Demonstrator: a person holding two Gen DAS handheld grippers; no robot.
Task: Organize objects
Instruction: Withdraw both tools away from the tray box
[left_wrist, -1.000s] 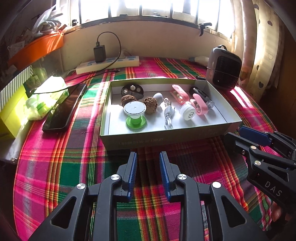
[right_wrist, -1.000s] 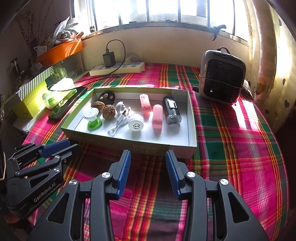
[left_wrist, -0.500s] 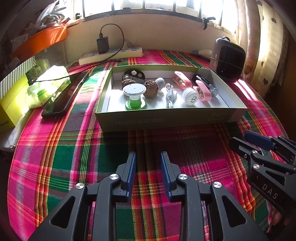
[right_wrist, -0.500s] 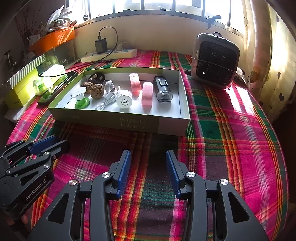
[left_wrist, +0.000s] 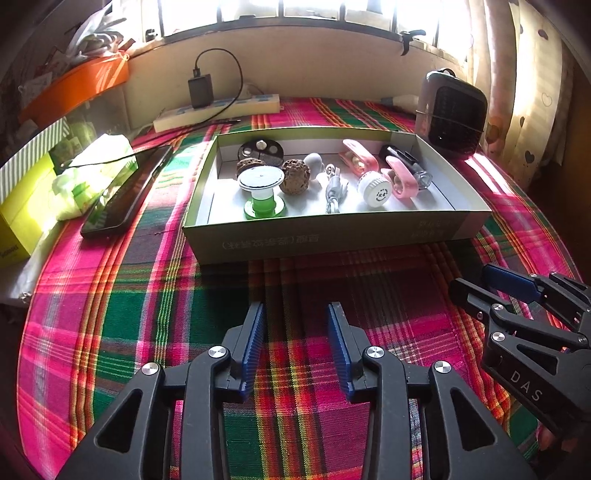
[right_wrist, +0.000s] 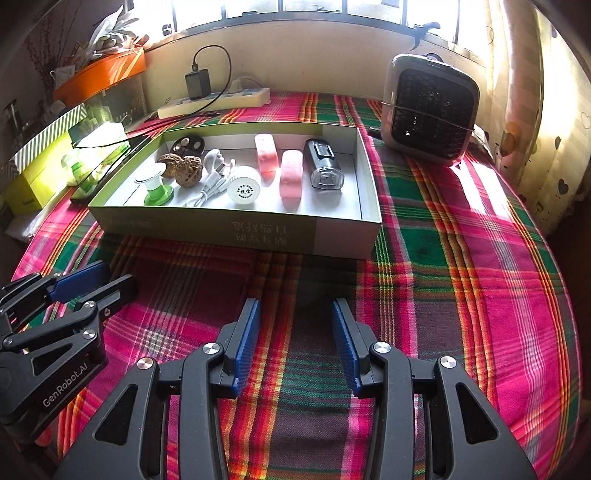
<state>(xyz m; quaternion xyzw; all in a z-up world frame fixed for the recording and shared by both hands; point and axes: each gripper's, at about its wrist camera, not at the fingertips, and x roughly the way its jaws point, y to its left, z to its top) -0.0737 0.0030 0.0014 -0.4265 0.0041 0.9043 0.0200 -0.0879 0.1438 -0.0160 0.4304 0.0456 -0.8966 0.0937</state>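
A shallow green cardboard box stands on the plaid cloth. Inside lie a green-and-white spool, two walnuts, a white cable, a white round cap, two pink clips, a dark clear case and a black disc. My left gripper is open and empty above the cloth, short of the box. My right gripper is open and empty, also short of the box; it also shows in the left wrist view.
A black phone lies left of the box beside a yellow-green carton and a plastic packet. A small heater stands at the back right. A power strip with a charger lies along the back wall.
Both grippers have pulled back from the box, then eased toward it again. The left jaws stand wider apart now than before. Nothing in the box has moved.
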